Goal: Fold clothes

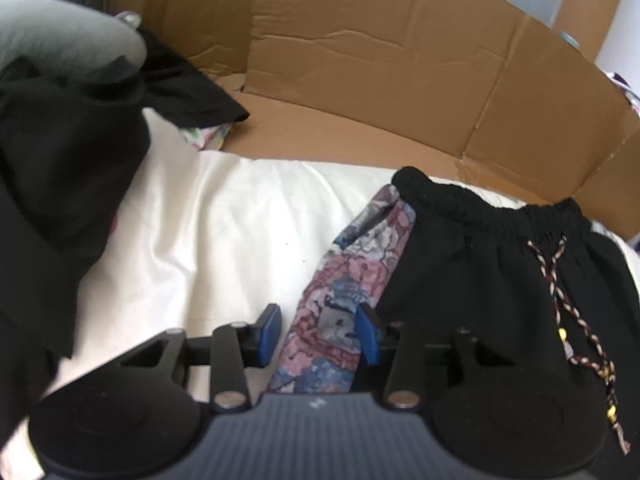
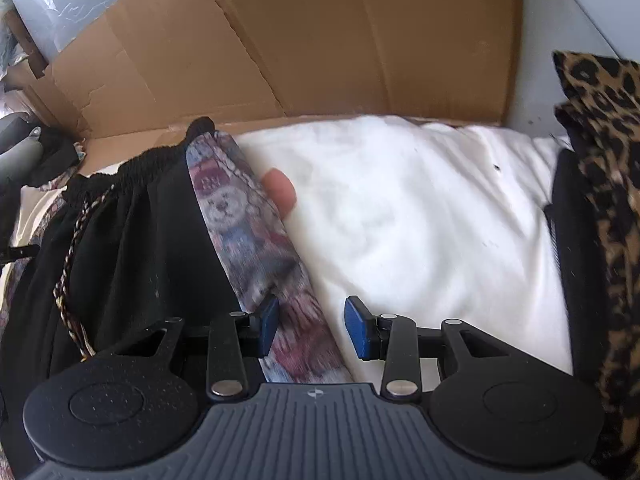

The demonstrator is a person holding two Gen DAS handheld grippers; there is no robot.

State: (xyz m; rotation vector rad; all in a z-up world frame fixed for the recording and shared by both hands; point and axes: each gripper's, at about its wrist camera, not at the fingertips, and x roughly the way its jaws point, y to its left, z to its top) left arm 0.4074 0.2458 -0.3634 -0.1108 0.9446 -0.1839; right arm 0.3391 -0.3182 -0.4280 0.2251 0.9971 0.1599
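- My left claw [image 1: 318, 330] stands partly open, pointing steeply down; its blue pads [image 1: 269, 334] flank the patterned side panel without pressing on it. Nothing is gripped.
- My right claw [image 2: 312, 326] is likewise partly open. Its left blue pad [image 2: 267, 328] lies over the patterned panel's edge, the other pad over bare white cloth. Nothing is gripped.
- The task item, a pair of black fabric shorts with a gathered elastic waistband [image 1: 472, 264] [image 2: 132, 248], lies flat on the white cloth covering [image 1: 208, 232] [image 2: 420, 220], waistband toward the far edge.
- A woven panel in pink, blue and grey with a bear motif [image 1: 352, 276] [image 2: 248, 236] runs down each side of the shorts; each view shows one.
- A braided black, white and red drawstring with yellow beads [image 1: 560, 312] [image 2: 74, 264] trails down from the waistband.
- A fingertip [image 2: 282, 194] shows just beside the bear panel in the right view; whether it touches the fabric I cannot tell.
- Brown corrugated cardboard sheets [image 1: 400, 80] [image 2: 280, 48] stand along the far edge of the covering.
- A heap of black and grey garments [image 1: 68, 128] occupies the far left corner.
- A leopard-print fabric [image 2: 604, 184] and a black garment [image 2: 576, 248] lie at the right edge.
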